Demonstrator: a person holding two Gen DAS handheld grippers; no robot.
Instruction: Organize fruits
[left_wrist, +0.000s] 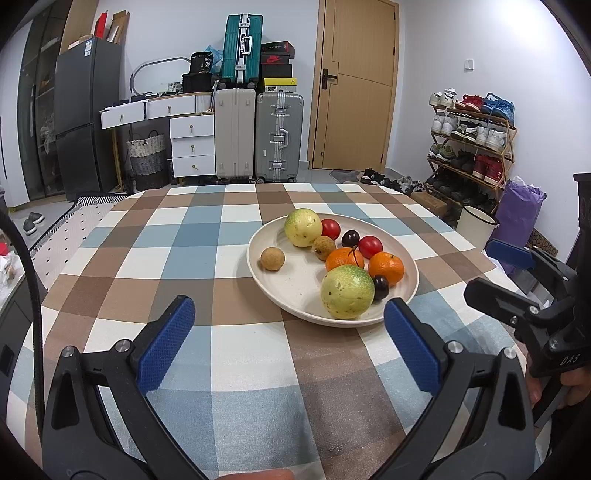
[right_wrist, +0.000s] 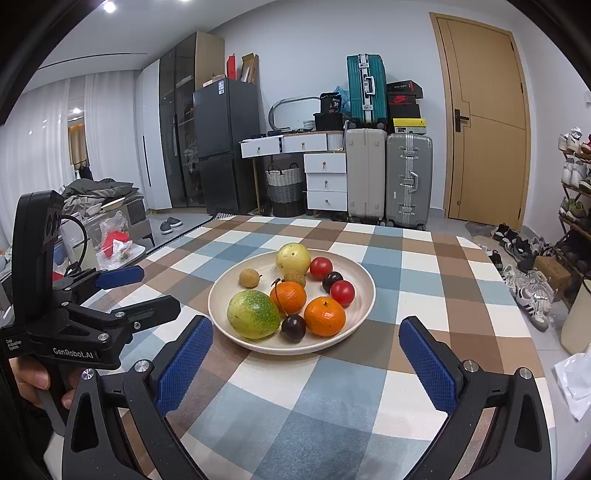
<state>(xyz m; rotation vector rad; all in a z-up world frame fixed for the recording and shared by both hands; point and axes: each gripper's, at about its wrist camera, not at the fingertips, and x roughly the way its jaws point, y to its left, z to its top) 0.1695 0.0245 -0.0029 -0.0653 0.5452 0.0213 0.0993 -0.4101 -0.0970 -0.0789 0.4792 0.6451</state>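
Observation:
A cream plate (left_wrist: 295, 284) (right_wrist: 354, 273) sits on the checked tablecloth and holds all the fruit. On it are two green-yellow round fruits (left_wrist: 347, 291) (right_wrist: 253, 314), two oranges (left_wrist: 386, 267) (right_wrist: 325, 315), two red tomatoes (left_wrist: 370, 246) (right_wrist: 342, 292), two dark cherries (left_wrist: 380, 288) (right_wrist: 293, 328) and two brown longans (left_wrist: 272, 258) (right_wrist: 248, 277). My left gripper (left_wrist: 289, 302) (right_wrist: 147, 290) hovers open at the plate's near left. At the near edge, my right gripper (right_wrist: 306, 322) (left_wrist: 491, 273) is open too. Neither holds anything.
The table (left_wrist: 192, 258) has bare cloth to the left and front of the plate. Beyond it stand suitcases (left_wrist: 258, 136), white drawers (left_wrist: 192, 144), a door (left_wrist: 354, 88) and a shoe rack (left_wrist: 472, 144). A white bucket (left_wrist: 476, 221) sits beside the table's right edge.

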